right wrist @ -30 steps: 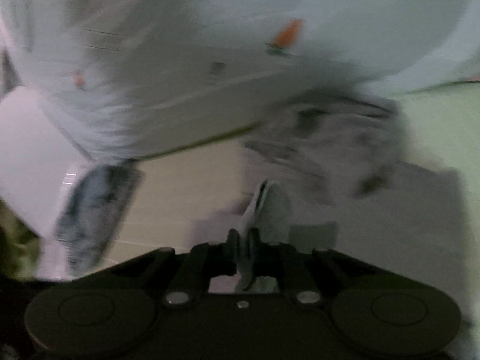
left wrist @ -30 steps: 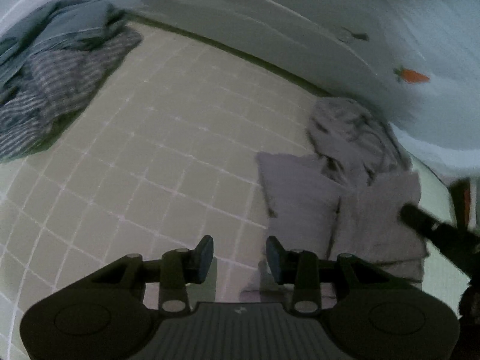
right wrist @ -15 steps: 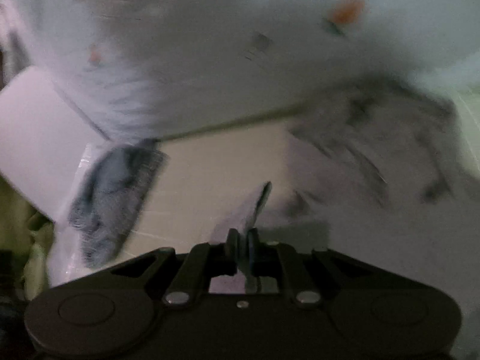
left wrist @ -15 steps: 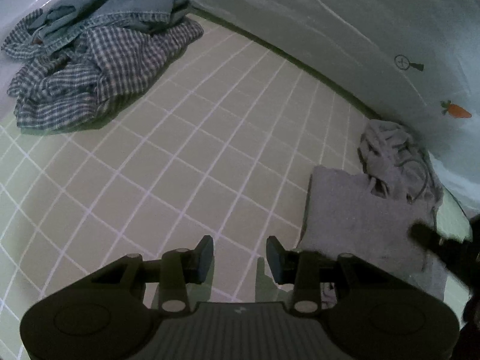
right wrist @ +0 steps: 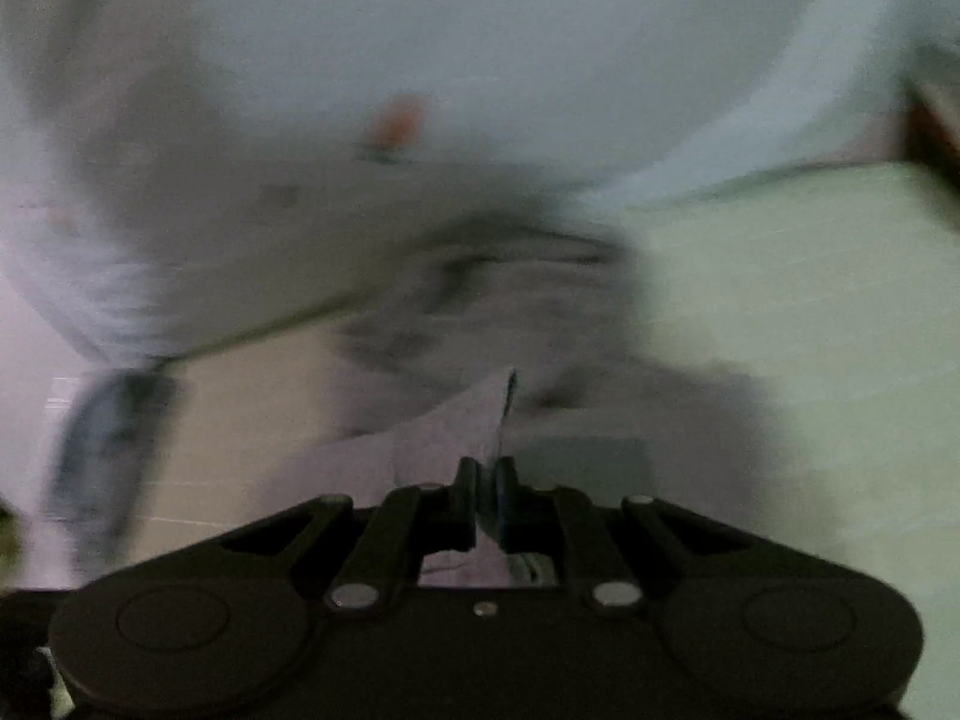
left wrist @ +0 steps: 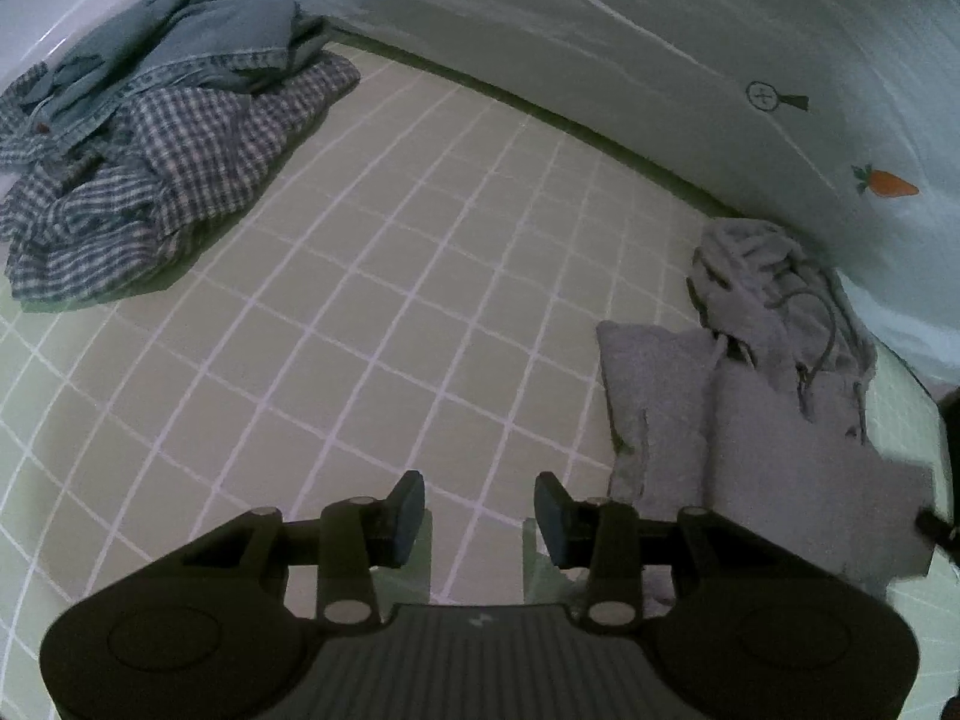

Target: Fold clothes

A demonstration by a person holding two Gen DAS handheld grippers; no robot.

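Note:
A grey garment with drawstrings lies partly folded on the checked surface at the right of the left wrist view. My left gripper is open and empty, just left of the garment's near corner. My right gripper is shut on an edge of the grey garment, which rises between the fingers; this view is blurred by motion. The right gripper's dark tip shows at the right edge of the left wrist view, at the garment's right corner.
A pile of checked and denim clothes lies at the far left of the green grid-patterned surface. A white sheet with carrot prints runs along the back. The pile shows blurred in the right wrist view.
The left gripper has drawn back and turned left, so the clothes pile came further into view. The right gripper, still shut on the garment, has swung with it; the garment now lies flatter.

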